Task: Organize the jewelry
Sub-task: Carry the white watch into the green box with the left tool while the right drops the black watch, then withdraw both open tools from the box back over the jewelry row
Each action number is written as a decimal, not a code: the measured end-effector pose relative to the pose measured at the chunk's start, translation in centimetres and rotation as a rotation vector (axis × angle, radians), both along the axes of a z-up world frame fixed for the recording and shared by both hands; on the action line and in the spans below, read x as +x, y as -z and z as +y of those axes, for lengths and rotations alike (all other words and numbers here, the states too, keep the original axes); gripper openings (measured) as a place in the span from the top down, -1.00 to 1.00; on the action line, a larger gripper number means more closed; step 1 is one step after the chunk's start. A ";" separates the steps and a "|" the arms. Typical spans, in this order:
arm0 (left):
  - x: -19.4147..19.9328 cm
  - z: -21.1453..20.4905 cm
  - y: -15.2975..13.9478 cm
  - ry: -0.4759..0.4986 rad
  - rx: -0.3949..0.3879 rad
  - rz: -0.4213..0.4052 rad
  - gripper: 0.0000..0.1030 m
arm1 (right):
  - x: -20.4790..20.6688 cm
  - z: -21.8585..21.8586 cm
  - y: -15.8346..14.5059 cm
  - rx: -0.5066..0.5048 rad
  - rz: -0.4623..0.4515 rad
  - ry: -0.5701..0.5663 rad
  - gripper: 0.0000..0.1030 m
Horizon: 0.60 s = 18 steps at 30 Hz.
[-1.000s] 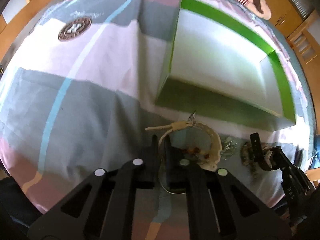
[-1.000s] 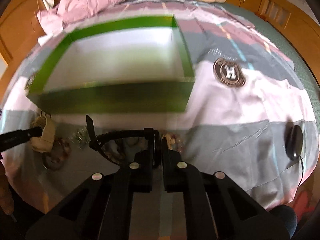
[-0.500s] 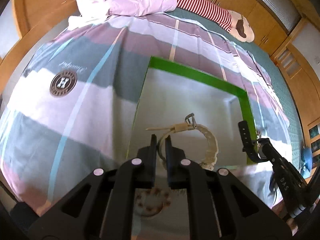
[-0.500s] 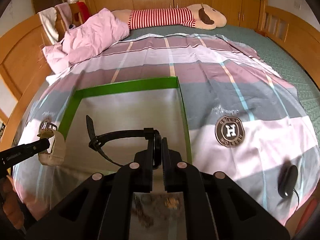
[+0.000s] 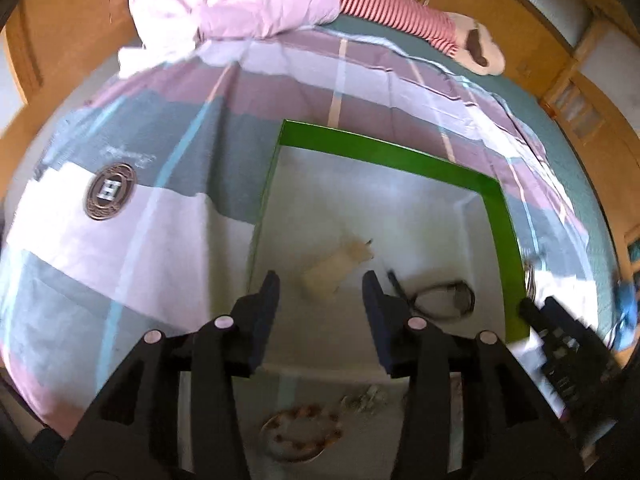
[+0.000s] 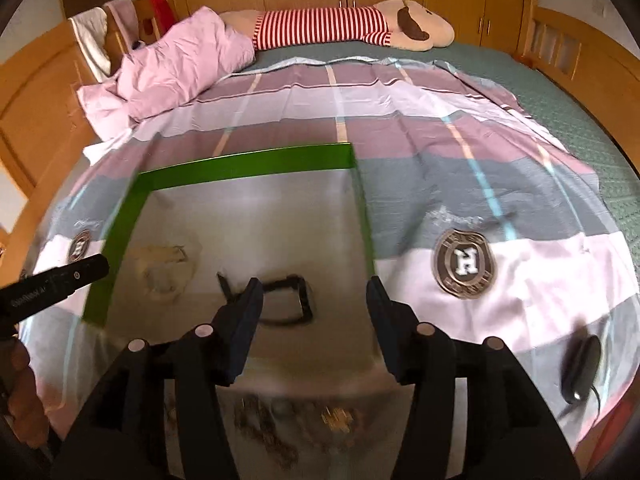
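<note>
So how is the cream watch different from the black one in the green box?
The cream watch is pale with a wide strap; the black watch is dark with a thin strap. In the left wrist view, the cream one lies between the left gripper's open jaws, the black one further right. Both lie loose inside the green box.

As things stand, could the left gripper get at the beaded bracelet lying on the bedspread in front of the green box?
Probably yes: the left gripper is open and holds nothing, and the beaded bracelet lies uncovered on the bedspread, outside the green box, under its fingers.
</note>
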<state>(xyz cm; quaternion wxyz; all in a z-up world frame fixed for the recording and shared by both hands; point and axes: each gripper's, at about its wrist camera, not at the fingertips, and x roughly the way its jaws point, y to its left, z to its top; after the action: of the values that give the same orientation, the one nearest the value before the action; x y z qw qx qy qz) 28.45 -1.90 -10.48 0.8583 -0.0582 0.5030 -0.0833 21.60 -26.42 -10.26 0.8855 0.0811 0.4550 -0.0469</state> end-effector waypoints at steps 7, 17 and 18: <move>-7.4 2.6 1.5 -0.088 0.039 -0.006 -0.11 | -7.2 -1.6 -1.0 0.041 -0.051 0.033 -0.23; -12.9 0.2 6.0 -0.074 0.218 -0.004 -0.34 | -10.5 -0.4 6.0 -0.003 0.013 -0.037 -0.25; -12.9 0.2 6.0 -0.078 0.215 -0.003 -0.34 | -10.4 -0.1 6.1 -0.016 0.019 -0.034 -0.25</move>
<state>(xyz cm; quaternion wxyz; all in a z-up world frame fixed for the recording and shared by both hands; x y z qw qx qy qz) 15.53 -1.68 -16.51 0.8629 0.0147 0.5052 0.0046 11.25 -26.53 -16.36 0.8826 0.0657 0.4641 -0.0363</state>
